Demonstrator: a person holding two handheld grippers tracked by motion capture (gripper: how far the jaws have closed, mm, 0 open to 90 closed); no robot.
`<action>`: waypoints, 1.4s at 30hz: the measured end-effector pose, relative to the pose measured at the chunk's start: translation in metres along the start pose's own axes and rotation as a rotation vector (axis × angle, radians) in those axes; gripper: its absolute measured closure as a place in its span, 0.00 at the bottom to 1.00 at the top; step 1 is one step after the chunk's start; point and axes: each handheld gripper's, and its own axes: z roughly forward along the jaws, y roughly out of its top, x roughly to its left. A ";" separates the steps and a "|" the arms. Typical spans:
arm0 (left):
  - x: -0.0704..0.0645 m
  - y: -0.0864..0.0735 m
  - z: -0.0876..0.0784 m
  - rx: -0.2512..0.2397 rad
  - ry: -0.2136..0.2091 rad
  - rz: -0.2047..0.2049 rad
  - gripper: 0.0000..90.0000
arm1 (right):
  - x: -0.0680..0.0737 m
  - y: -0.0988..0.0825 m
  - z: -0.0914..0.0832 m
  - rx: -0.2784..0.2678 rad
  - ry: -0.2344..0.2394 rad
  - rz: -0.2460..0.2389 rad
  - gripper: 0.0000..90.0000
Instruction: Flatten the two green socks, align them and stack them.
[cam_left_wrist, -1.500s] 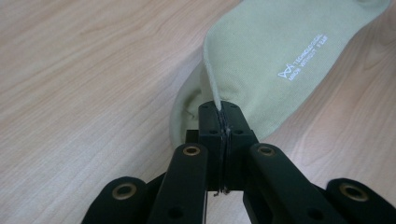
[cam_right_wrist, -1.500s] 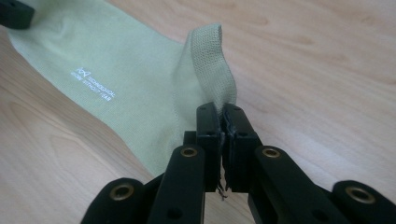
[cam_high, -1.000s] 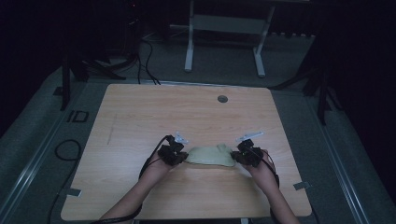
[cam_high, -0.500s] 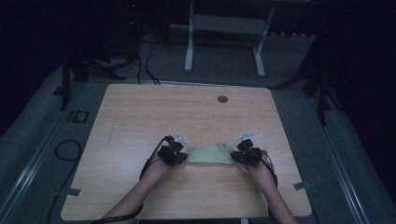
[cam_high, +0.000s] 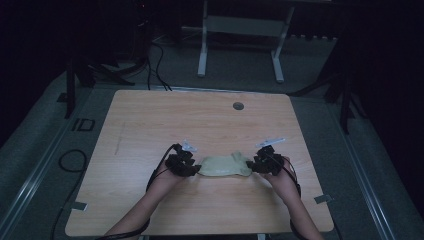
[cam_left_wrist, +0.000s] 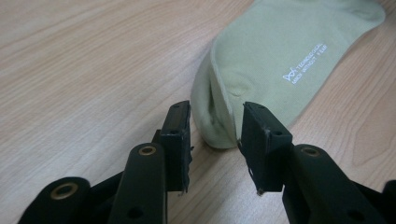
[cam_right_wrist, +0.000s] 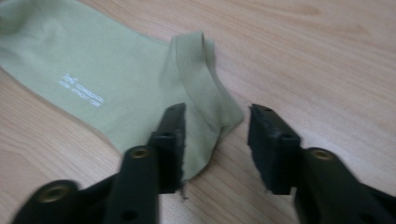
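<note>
A pale green sock (cam_high: 225, 165) with small white lettering lies flat on the wooden table (cam_high: 150, 125) between my two grippers. My left gripper (cam_high: 194, 169) is at its left end. In the left gripper view the jaws (cam_left_wrist: 214, 126) have just been opening, and the sock's (cam_left_wrist: 280, 51) rounded end lies loose between them. My right gripper (cam_high: 253, 165) is at the sock's right end. Its jaws (cam_right_wrist: 215, 122) have just been opening too, and the sock's (cam_right_wrist: 107, 70) ribbed cuff lies between them with a gap on one side.
A round cable hole (cam_high: 238, 106) sits near the table's far edge. Beyond the table stand a white desk frame (cam_high: 202, 45) and dark stands, with cables (cam_high: 155, 55) on the grey floor. The table's front edge runs just below my forearms.
Both hands stay at the sock's two ends. The sock has settled slightly flatter onto the table.
</note>
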 end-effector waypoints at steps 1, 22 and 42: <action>0.000 0.000 -0.002 -0.005 -0.006 -0.003 0.66 | 0.000 0.001 -0.002 -0.007 0.001 -0.002 0.59; -0.010 -0.008 -0.020 -0.120 0.005 -0.004 0.14 | 0.020 0.004 -0.013 -0.028 0.105 -0.177 0.15; 0.004 -0.046 -0.035 -0.092 0.051 -0.030 0.03 | -0.012 -0.033 -0.029 -0.058 0.027 -0.123 0.15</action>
